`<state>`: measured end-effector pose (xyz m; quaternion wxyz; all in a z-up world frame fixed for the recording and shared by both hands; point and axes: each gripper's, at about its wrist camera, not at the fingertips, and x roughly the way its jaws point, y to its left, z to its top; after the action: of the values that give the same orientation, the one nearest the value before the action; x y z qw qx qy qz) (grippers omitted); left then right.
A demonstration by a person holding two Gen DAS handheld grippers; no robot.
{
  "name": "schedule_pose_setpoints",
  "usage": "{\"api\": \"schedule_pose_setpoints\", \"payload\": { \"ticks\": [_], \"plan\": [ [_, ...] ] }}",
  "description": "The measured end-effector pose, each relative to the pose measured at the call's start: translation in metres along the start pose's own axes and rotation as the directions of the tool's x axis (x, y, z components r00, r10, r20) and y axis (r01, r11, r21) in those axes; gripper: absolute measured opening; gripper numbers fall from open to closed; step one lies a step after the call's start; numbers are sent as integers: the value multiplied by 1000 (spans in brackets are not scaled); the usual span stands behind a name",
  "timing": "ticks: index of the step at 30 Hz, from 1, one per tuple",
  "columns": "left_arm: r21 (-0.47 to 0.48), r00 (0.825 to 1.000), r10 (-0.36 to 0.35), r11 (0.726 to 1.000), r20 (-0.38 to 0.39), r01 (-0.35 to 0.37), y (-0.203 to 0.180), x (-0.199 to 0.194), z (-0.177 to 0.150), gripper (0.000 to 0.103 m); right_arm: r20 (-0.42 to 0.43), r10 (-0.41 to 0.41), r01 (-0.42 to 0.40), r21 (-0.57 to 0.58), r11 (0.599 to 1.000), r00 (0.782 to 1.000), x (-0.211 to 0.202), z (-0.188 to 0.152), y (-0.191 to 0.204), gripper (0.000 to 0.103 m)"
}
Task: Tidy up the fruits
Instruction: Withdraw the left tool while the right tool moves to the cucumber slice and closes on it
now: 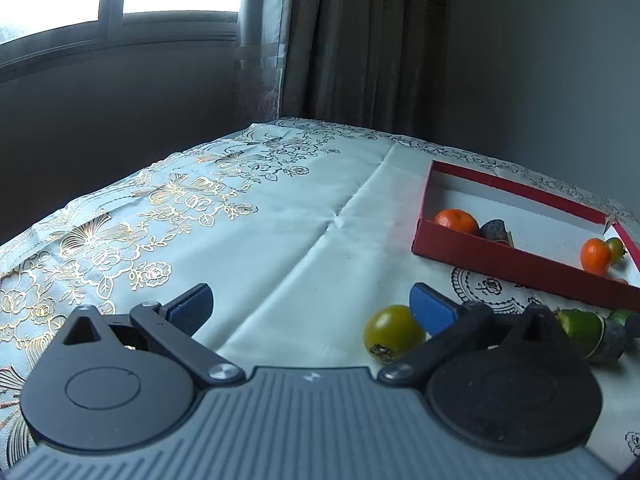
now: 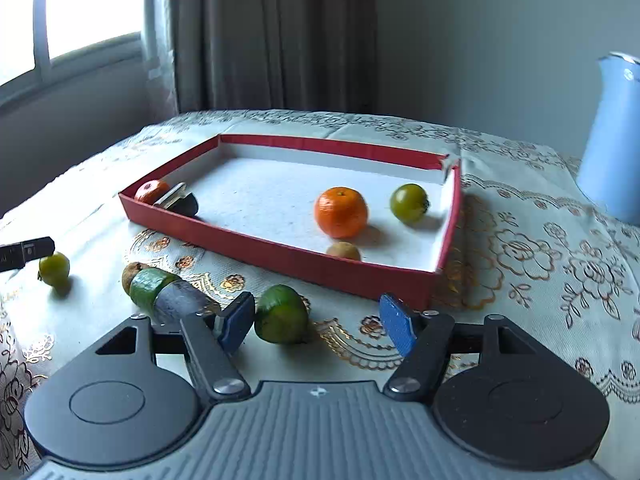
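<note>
The left gripper (image 1: 312,312) has its fingers (image 1: 432,312) wide apart and holds nothing. A green tomato (image 1: 394,332) lies on the desk between them, very close to the right finger; whether it touches the pad I cannot tell. The rest of the space between the fingers shows only the pale cloth (image 1: 280,232) with gold flowers.

The right gripper (image 2: 318,322) has its fingers (image 2: 236,322) at a middle width. A green lime (image 2: 282,314) lies on the cloth between them, just beside the left finger, while the right finger stands clearly apart from it. The pads do not press on the lime, so it is not gripped.

To the left of the lime lies a row of pieces close together: a dark grey piece (image 2: 180,302), a green piece (image 2: 150,286) and a small brown fruit (image 2: 132,272) at the far end. Further left, the green tomato shows again in this view, next to the tip of the left gripper.

Behind these things stands the red box (image 2: 280,256) with a white inside. In it are an orange mandarin (image 2: 340,212), a green tomato in the box (image 2: 410,202), a small brown fruit in the box (image 2: 344,250), and in the left corner a second mandarin (image 2: 150,190) next to a dark piece (image 2: 182,202).

A light blue jug (image 2: 612,140) stands at the right edge of the desk, well apart from the box.
</note>
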<state>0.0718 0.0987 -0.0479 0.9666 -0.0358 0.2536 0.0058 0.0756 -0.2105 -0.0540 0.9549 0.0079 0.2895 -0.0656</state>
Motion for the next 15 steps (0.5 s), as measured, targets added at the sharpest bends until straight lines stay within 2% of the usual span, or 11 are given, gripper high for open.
{"api": "schedule_pose_setpoints", "payload": {
  "ticks": [12,15],
  "plan": [
    [-12,1000,-3,1000,-2,3,1,0,0,103,-42,83,-84,-20,996,996,14,-3,17,38],
    [-12,1000,-3,1000,-2,3,1,0,0,103,-37,91,-92,-24,995,995,13,-4,18,35]
  ]
}}
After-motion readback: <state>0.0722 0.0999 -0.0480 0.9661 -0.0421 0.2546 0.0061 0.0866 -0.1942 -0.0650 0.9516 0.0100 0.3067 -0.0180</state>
